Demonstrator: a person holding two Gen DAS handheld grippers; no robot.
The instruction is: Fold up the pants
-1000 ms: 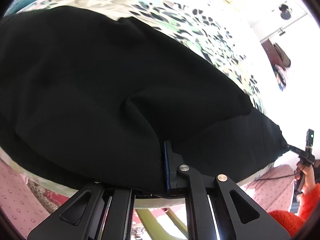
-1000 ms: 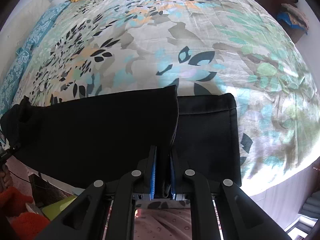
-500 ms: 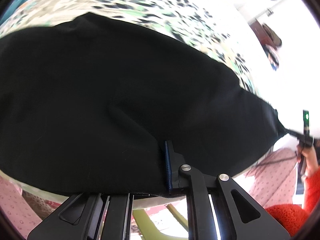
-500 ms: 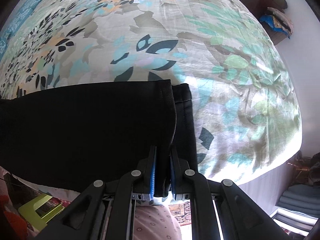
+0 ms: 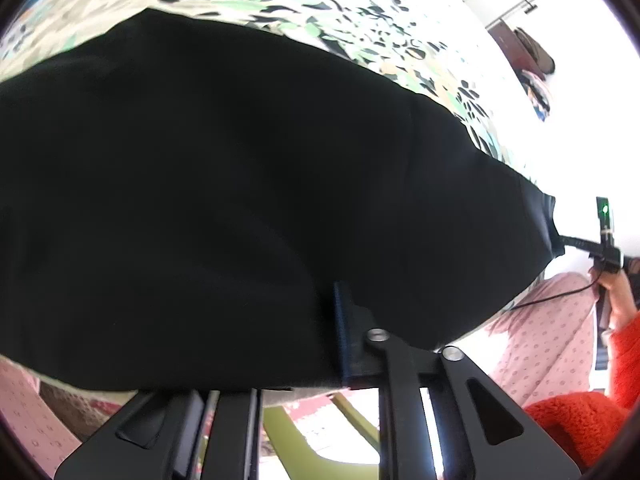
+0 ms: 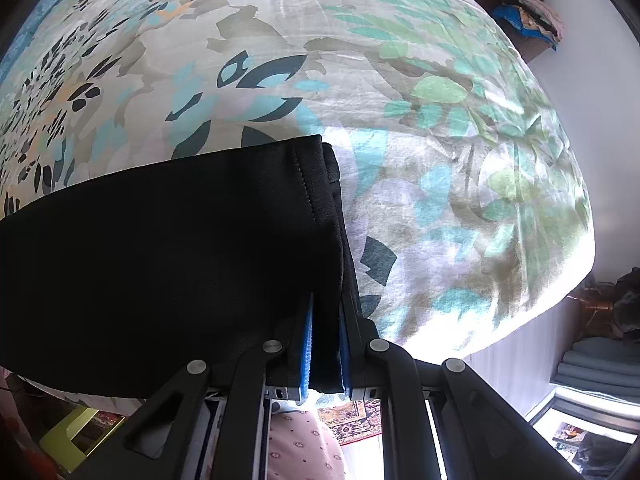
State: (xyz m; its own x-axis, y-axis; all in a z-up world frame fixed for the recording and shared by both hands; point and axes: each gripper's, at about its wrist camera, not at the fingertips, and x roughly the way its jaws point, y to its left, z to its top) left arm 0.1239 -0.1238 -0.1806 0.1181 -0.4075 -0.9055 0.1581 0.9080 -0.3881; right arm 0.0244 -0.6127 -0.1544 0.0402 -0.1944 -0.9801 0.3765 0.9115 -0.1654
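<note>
The black pants (image 6: 160, 248) hang stretched between my two grippers above the floral bed sheet (image 6: 400, 128). My right gripper (image 6: 325, 308) is shut on the hemmed leg ends, with black cloth between its blue pads (image 6: 306, 344). In the left wrist view the pants (image 5: 240, 200) fill most of the frame. My left gripper (image 5: 312, 292) is shut on the cloth; one blue pad (image 5: 344, 328) shows and the other finger is hidden under fabric. The right gripper (image 5: 576, 242) shows far off at the pants' right end.
The bed's near edge runs below the pants. A green stool (image 6: 76, 432) and a patterned rug (image 6: 352, 420) lie on the floor. The person's red sleeve (image 5: 580, 432) and pink trousers (image 5: 544, 340) are at the lower right. Shelves with clothes (image 6: 528, 8) stand beyond the bed.
The pants have been drawn toward the bed's near edge. The second leg end, which lay out to the right, now sits behind the first one in the right gripper.
</note>
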